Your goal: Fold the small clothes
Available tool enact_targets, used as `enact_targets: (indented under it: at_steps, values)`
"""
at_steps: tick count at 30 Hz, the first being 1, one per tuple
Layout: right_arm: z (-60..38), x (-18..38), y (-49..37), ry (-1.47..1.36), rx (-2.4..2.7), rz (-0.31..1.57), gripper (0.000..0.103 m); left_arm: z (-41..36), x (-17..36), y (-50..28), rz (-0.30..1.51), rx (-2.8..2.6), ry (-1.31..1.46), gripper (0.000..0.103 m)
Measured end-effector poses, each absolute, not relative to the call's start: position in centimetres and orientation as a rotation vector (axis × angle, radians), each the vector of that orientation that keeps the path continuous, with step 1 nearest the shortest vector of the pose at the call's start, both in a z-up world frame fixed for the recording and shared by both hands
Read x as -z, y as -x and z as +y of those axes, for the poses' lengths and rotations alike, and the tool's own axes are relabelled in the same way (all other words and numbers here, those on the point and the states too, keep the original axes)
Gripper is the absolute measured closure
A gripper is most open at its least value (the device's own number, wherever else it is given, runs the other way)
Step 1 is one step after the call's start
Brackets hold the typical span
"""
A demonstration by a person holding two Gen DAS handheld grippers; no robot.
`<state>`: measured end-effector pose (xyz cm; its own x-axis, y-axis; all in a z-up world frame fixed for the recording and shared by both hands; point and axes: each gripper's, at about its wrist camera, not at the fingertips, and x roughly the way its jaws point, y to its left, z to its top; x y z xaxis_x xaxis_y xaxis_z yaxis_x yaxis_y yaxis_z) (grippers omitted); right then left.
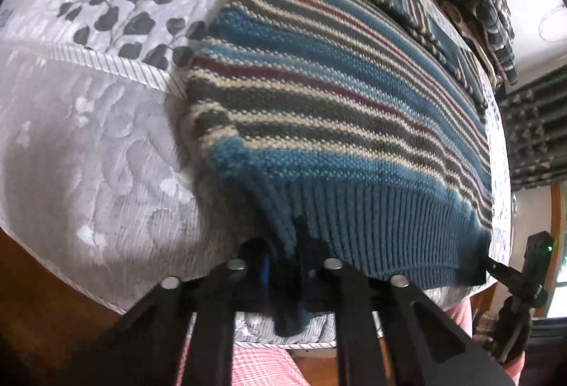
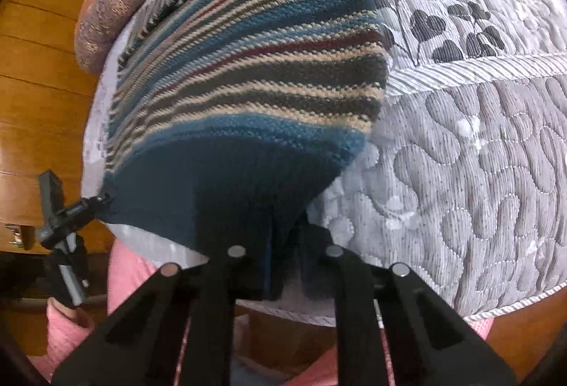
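You had the striped knitted sweater (image 1: 336, 95) lying flat on the grey quilted mattress (image 1: 88, 145), with its blue ribbed hem (image 1: 382, 230) at the near edge. Your left gripper (image 1: 283, 265) was closed on one hem corner, and your right gripper (image 2: 283, 265) was closed on the other corner. Both corners were pinched between the fingers.

I can read no text, label, brand or number from either of my wrist views. The striped sweater (image 1: 336, 109) shows only its knit bands, and the quilted mattress (image 2: 478, 155) only a leaf print and stitching, with no lettering on either.
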<state>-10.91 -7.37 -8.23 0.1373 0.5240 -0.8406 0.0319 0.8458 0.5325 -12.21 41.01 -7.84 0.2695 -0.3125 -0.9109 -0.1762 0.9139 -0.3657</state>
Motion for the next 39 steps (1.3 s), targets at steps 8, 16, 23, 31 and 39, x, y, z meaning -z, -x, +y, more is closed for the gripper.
enact_targets:
  at_steps: [8,16,23,31,39]
  values:
    - [-8.9,4.4,9.6,-0.62,-0.478,1.31,0.094,41.2,3.9,11.2,1.191,0.175,0.48,0.093]
    - [-10.5,2.5,5.6,-0.722,-0.492,1.265,0.094,42.3,2.1,7.1,1.13,0.19,0.535,0.093]
    - [-11.2,3.6,0.0,-0.818,-0.475,1.294,0.095,42.7,3.3,2.3,1.114,0.191,0.586,0.093]
    - [-11.3,6.9,-5.8,-0.826,-0.425,1.371,0.094,42.9,6.5,-2.9,1.161,0.173,0.618,0.086]
    - [-11.7,8.7,-7.6,-0.784,-0.424,1.417,0.086,45.1,6.7,-3.0,1.157,0.225,0.729,0.073]
